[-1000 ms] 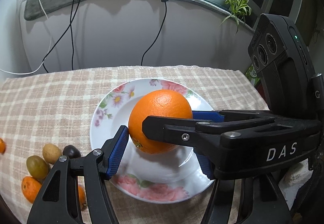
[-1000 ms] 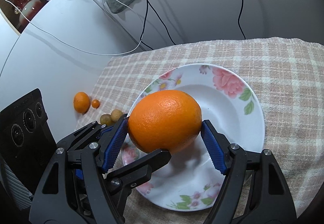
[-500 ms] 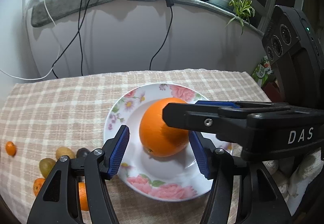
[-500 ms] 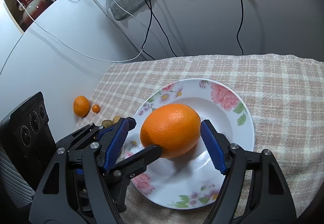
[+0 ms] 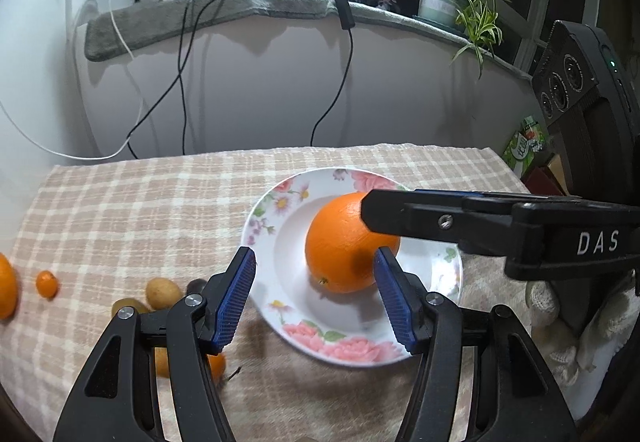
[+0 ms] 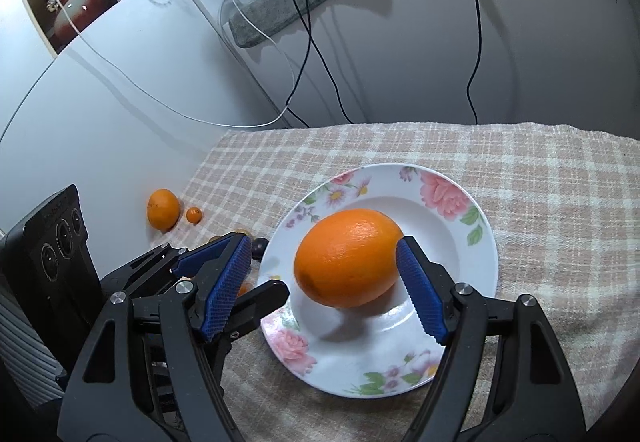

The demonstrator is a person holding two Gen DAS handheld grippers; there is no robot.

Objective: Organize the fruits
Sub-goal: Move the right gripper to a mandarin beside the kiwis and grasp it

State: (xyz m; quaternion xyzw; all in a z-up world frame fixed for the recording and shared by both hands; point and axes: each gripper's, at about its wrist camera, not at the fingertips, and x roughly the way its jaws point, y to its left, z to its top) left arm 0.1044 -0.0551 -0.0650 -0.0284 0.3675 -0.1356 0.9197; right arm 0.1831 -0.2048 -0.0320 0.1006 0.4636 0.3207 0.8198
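A large orange point(image 5: 340, 242) point(image 6: 348, 258) rests on the white flowered plate point(image 5: 280, 242) point(image 6: 452, 254) on the checked cloth. My left gripper point(image 5: 314, 252) hangs open above the plate's near rim, its blue pads clear of the fruit. My right gripper point(image 6: 323, 242) is also open and straddles the orange from above, with a clear gap at its left pad. Its black finger point(image 5: 440, 222) crosses in front of the orange in the left wrist view. Small fruits lie left of the plate: a tangerine point(image 6: 163, 209), a kumquat point(image 6: 194, 215), and a tan oval fruit point(image 5: 162, 292).
More small fruits, green point(image 5: 128, 306), dark point(image 5: 196, 286) and orange point(image 5: 218, 364), sit partly hidden under the left gripper's finger. A white wall with hanging cables point(image 5: 182, 82) stands behind the table. A potted plant point(image 5: 444, 2) is on the ledge. A gloved hand point(image 5: 560, 326) shows at right.
Both grippers have drawn back and upward from the orange, which now looks smaller and lies on the plate. More of the loose fruits at the left has come into view.
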